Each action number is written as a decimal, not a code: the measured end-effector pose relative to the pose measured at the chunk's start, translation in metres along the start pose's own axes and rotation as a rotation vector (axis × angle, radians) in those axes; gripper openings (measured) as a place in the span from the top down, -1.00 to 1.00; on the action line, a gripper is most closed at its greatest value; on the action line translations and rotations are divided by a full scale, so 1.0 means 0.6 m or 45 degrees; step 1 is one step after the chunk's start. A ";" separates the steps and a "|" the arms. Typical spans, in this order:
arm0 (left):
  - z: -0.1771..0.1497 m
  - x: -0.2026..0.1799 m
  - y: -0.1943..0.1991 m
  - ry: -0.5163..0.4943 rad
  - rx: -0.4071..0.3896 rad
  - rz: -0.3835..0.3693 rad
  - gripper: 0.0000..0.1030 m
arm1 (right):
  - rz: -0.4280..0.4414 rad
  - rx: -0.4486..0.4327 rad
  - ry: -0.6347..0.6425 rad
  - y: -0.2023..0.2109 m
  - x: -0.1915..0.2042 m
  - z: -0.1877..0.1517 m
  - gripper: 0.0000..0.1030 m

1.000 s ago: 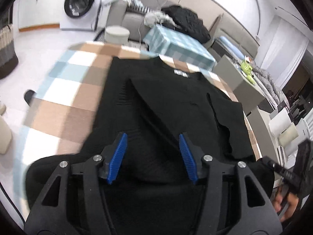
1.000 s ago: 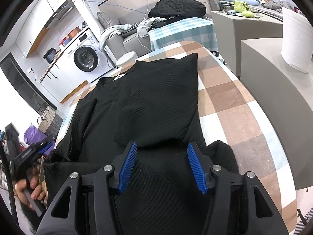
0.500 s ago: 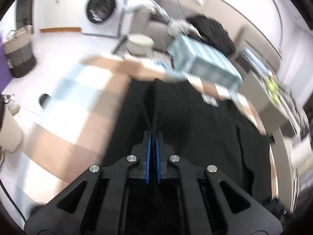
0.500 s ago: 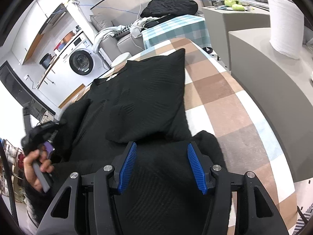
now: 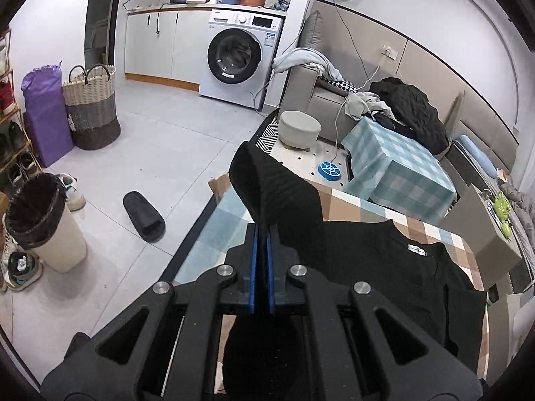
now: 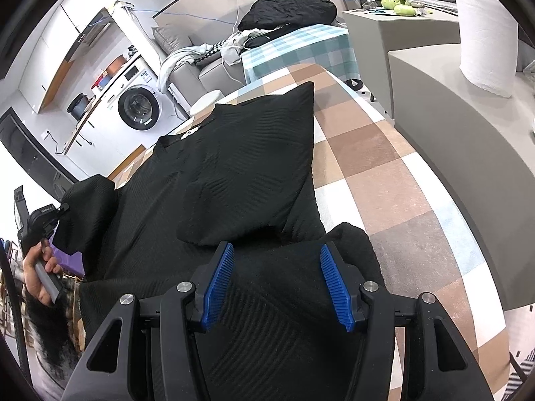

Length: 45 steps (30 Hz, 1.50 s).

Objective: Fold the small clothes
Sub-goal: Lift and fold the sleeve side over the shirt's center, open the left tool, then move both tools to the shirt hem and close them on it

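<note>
Covering most of the checked desk [image 6: 394, 153], the black sweater [image 6: 234, 167] lies collar away from the holder, its right sleeve already folded inward. Its left sleeve [image 5: 267, 183] is raised clear of the desk, pinched in the closed left tongs [image 5: 260, 234]; the body lies to their right, so that arm is nearer. Wide open and empty, the right tongs [image 6: 277, 280] hover over the hem.

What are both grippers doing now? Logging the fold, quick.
Left gripper: closed on a lifted part of the black sweater.
Right gripper: open over the sweater, holding nothing.
</note>
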<state>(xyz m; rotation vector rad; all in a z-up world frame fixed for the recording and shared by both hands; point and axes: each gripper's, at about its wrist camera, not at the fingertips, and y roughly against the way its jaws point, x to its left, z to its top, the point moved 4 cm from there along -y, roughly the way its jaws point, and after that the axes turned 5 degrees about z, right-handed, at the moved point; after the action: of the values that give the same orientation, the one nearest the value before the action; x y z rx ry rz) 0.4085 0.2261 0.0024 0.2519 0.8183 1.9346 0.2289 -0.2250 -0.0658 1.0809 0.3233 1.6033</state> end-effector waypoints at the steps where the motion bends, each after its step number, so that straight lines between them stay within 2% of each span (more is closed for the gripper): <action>1: 0.003 0.003 0.001 -0.006 -0.004 0.001 0.95 | -0.003 -0.003 -0.001 0.002 0.001 0.000 -0.08; 14: 0.016 0.096 0.068 -0.038 -0.027 0.086 0.95 | -0.001 -0.007 0.006 0.004 0.009 0.000 -0.08; 18: 0.023 0.094 0.072 -0.066 -0.028 0.087 0.95 | 0.010 -0.001 0.018 -0.001 0.016 -0.001 -0.08; 23: 0.029 0.017 0.072 -0.167 -0.040 0.038 0.95 | 0.009 -0.006 0.021 0.004 0.018 -0.002 -0.08; 28: -0.016 -0.131 0.081 -0.301 -0.014 -0.130 0.95 | -0.003 -0.008 0.015 0.007 0.016 -0.002 -0.09; 30: -0.047 -0.194 0.075 -0.342 0.037 -0.234 0.94 | -0.002 -0.005 0.019 0.005 0.019 0.000 -0.09; 33: -0.113 -0.279 0.063 -0.393 0.178 -0.451 0.76 | 0.002 -0.002 0.036 0.005 0.026 0.003 -0.10; 34: -0.135 -0.300 0.062 -0.422 0.219 -0.488 0.67 | 0.007 -0.003 0.043 0.006 0.029 0.004 -0.10; 37: -0.170 -0.312 0.073 -0.502 0.221 -0.445 0.42 | 0.009 -0.010 0.060 0.014 0.032 0.005 -0.13; 40: -0.183 -0.269 0.099 -0.461 0.183 -0.406 0.06 | -0.004 -0.027 0.073 0.023 0.029 0.005 -0.22; 45: -0.187 -0.145 0.142 -0.395 0.109 -0.252 -0.05 | -0.007 -0.013 0.085 0.018 0.023 0.006 -0.22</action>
<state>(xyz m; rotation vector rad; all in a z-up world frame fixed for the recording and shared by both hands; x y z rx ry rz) 0.3354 0.0782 -0.0127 0.4909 0.6915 1.6263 0.2254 -0.2175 -0.0498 1.0195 0.3621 1.6373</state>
